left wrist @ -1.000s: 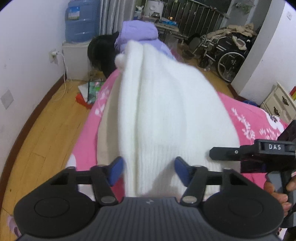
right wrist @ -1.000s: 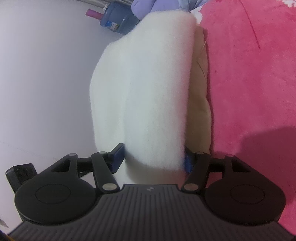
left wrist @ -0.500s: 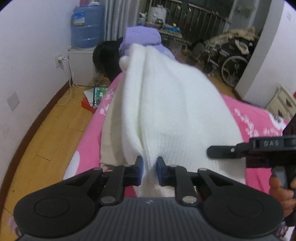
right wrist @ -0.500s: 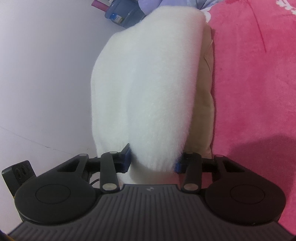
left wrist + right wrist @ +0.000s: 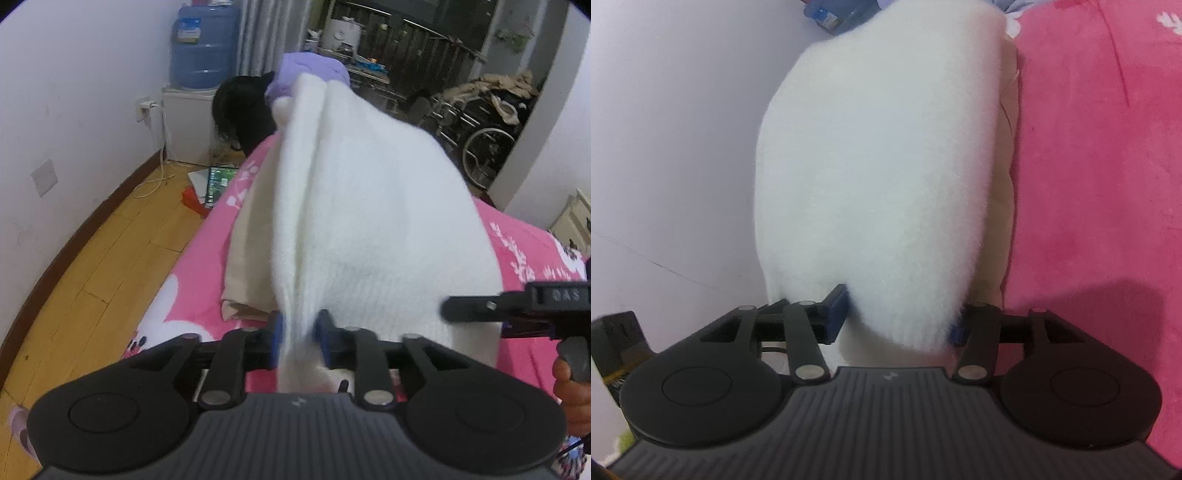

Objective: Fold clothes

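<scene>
A fluffy white sweater is lifted above the pink bed, over a beige garment that lies flat on the bed. My left gripper is shut on the sweater's near edge. In the right wrist view the sweater fills the middle, and my right gripper has its jaws part closed, pressing on a thick fold of the sweater. The right gripper also shows in the left wrist view, at the sweater's right side. The beige garment shows beside the sweater.
Black and purple clothes lie at the bed's far end. A water dispenser stands by the left wall. A wheelchair is at the back right. Wooden floor runs left of the bed.
My left gripper closed from wide open onto the sweater's edge and lifted it. My right gripper narrowed onto the sweater's fold.
</scene>
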The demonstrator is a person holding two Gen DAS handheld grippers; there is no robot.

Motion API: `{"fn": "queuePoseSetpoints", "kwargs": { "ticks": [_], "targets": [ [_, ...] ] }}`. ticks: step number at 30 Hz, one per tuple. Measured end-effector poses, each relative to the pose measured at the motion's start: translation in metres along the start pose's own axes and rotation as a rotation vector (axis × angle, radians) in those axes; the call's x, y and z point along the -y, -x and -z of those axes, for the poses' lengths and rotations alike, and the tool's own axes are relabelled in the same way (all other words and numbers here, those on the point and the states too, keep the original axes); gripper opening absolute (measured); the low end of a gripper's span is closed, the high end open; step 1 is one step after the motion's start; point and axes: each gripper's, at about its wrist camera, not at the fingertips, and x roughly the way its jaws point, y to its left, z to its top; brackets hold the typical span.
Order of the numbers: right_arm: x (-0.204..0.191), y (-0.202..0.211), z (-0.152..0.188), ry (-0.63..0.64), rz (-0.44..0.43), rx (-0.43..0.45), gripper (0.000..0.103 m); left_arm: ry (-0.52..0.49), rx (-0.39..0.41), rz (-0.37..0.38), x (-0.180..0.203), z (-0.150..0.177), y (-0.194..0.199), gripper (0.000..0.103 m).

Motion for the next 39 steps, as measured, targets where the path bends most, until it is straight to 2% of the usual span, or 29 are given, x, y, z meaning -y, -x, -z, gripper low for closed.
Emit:
{"fn": "queuePoseSetpoints", "kwargs": {
  "ticks": [3, 7, 8, 10, 11, 13, 14, 17, 19, 23, 27, 32, 36, 39],
  "targets": [
    [-0.008, 0.022, -0.002, 0.097, 0.083, 0.021, 0.070, 0.035, 0.036, -0.004, -0.004, -0.002, 0.016, 0.040],
    [-0.024, 0.065, -0.012, 0.232, 0.158, 0.132, 0.069, 0.037, 0.180, -0.004, 0.006, -0.002, 0.043, 0.046],
    [-0.031, 0.074, -0.017, 0.265, 0.163, 0.165, 0.068, 0.018, 0.211, -0.005, 0.013, -0.004, 0.045, 0.046],
    [-0.047, 0.092, -0.027, 0.334, 0.170, 0.232, 0.054, -0.038, 0.264, -0.015, 0.030, -0.009, 0.044, 0.046],
    [-0.052, 0.100, -0.030, 0.366, 0.171, 0.258, 0.051, -0.067, 0.284, -0.019, 0.038, -0.011, 0.042, 0.046],
    [-0.072, 0.103, -0.040, 0.431, 0.165, 0.287, 0.039, -0.118, 0.319, -0.031, 0.052, -0.015, 0.035, 0.046],
    [-0.083, 0.099, -0.045, 0.465, 0.164, 0.293, 0.038, -0.127, 0.319, -0.032, 0.056, -0.017, 0.028, 0.046],
    [-0.110, 0.073, -0.066, 0.551, 0.185, 0.275, 0.034, -0.118, 0.302, -0.054, 0.059, -0.020, 0.002, 0.046],
    [-0.120, 0.047, -0.083, 0.589, 0.214, 0.257, 0.028, -0.090, 0.283, -0.081, 0.052, -0.020, -0.013, 0.050],
    [-0.129, -0.007, -0.093, 0.647, 0.300, 0.221, 0.022, -0.016, 0.276, -0.037, 0.034, -0.017, -0.020, 0.057],
    [-0.134, -0.062, -0.109, 0.708, 0.345, 0.183, 0.018, 0.043, 0.262, -0.035, 0.016, -0.012, -0.022, 0.060],
    [-0.135, -0.102, -0.114, 0.733, 0.341, 0.137, 0.018, 0.147, 0.227, 0.025, -0.010, -0.016, -0.026, 0.064],
    [-0.130, -0.128, -0.120, 0.722, 0.335, 0.151, 0.018, 0.160, 0.217, 0.037, -0.015, -0.015, -0.028, 0.067],
    [-0.123, -0.132, -0.121, 0.704, 0.316, 0.171, 0.018, 0.163, 0.205, 0.042, -0.014, -0.014, -0.027, 0.068]
  ]
}}
